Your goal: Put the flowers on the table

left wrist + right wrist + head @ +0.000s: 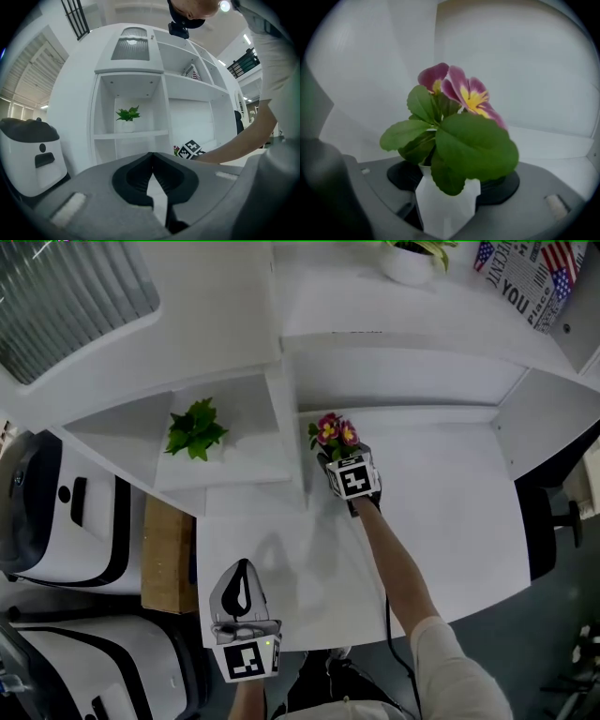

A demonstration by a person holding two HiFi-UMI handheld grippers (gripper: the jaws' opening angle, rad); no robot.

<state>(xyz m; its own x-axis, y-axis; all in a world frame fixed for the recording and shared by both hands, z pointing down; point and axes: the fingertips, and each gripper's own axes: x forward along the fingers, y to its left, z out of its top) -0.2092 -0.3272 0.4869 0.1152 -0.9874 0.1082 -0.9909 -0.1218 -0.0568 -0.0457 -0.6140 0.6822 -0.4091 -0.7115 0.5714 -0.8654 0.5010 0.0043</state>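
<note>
The flowers (336, 432) are pink and yellow blooms with green leaves in a small white faceted pot (447, 206). My right gripper (335, 459) is shut on that pot, holding it upright at the back of the white table (450, 521), close to the shelf divider. In the right gripper view the flowers (459, 91) fill the middle, with the pot between the jaws of the right gripper (450, 190). My left gripper (242, 570) hovers near the table's front left edge. In its own view the left gripper (151, 157) is shut and holds nothing.
A green plant (195, 429) stands in the shelf cubby left of the divider. Another potted plant (412, 259) and a flag-print box (525, 277) sit on the upper shelf. A white machine (56, 512) and a brown box (169, 554) stand left of the table.
</note>
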